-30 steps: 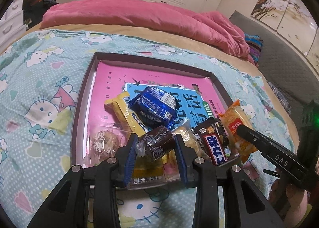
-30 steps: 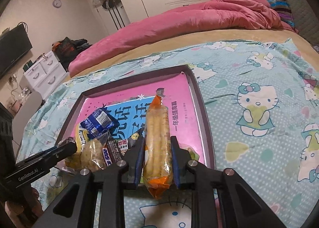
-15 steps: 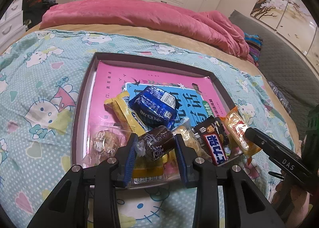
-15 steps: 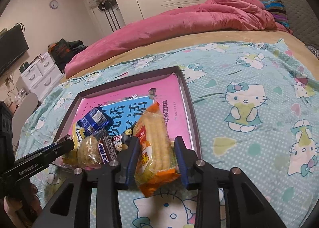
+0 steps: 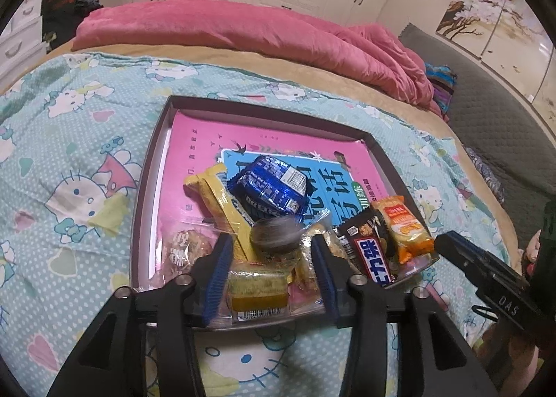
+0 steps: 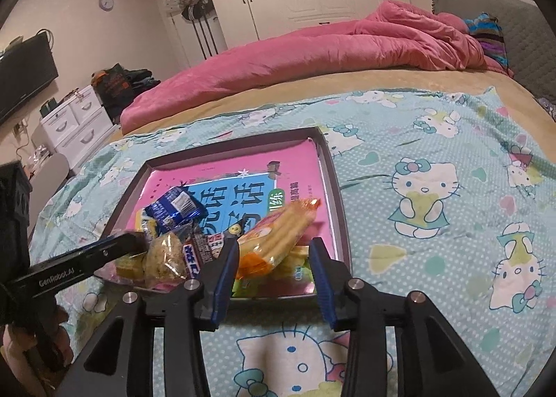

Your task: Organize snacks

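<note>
Both your grippers' jaws are opening, left gripper [image 5: 272,270] freeing a blurred dark round snack [image 5: 276,236], right gripper [image 6: 274,270] dropping the long orange-yellow packet [image 6: 278,230], onto the dark rectangular tray [image 5: 146,209], so most sorting looks done.

Right claw [image 6: 274,258] jaws opening, orange-yellow snack pack [image 6: 278,235] between them, tilted, lower end by the left pad, no clear pinch. Pack sits over near right corner of dark tray [image 6: 335,181] w/ pink book [image 6: 222,181] inside. Blue packet [image 6: 175,207], clear-wrapped pastry [image 6: 165,254], choc bar [image 6: 198,251] piled at tray's near left. Left claw [image 6: 128,244] tip at pile's left edge. Tray on bed [image 6: 434,160], cartoon-cat sheet.
</note>
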`<state>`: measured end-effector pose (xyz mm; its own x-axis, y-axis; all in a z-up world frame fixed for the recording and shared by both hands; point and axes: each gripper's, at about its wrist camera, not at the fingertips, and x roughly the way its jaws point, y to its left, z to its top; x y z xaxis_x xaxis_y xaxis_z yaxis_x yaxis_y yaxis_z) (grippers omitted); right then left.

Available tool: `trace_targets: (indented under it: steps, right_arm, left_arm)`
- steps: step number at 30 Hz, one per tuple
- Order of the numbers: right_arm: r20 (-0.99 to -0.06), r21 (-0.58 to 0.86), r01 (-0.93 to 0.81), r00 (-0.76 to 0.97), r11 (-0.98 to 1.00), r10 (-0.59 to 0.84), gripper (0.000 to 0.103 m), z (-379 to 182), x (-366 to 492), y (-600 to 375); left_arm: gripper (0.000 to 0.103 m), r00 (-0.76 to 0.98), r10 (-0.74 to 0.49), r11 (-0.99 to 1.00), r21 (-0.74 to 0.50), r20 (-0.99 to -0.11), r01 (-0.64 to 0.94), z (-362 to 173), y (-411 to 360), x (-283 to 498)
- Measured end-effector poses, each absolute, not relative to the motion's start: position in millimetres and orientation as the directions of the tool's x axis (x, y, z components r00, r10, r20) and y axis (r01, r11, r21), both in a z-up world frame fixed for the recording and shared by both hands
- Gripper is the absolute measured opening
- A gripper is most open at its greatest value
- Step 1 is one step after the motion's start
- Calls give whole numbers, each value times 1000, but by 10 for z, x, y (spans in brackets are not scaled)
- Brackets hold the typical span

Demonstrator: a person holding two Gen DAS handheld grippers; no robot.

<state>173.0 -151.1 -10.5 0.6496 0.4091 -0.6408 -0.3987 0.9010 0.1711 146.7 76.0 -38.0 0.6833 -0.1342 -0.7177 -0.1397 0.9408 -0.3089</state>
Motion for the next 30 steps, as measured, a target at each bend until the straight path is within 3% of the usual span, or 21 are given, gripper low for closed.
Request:
trace_targets:
  steps: [10, 16, 18, 30]
  right_arm:
    - [-626, 137, -444, 654, 886, 425, 52, -45, 1517, -1454]
    - [-577, 86, -472, 694, 878, 430, 66, 115, 1347, -1417]
    - [-558, 70, -480, 708, 875, 433, 77, 173, 1283, -1418]
    - [-548, 65, -517, 696, 853, 464, 91, 273, 836, -1513]
  left_arm:
    - [66, 698, -116, 955, -272, -706, -116, -244, 665, 1343]
    - [72, 700, -105, 958, -260, -706, -118, -160, 613, 1182]
    - [78, 696, -96, 961, -249, -712, -121, -142, 579, 1118]
    - [79, 647, -72, 952, -246, -759, -184, -111, 436, 669]
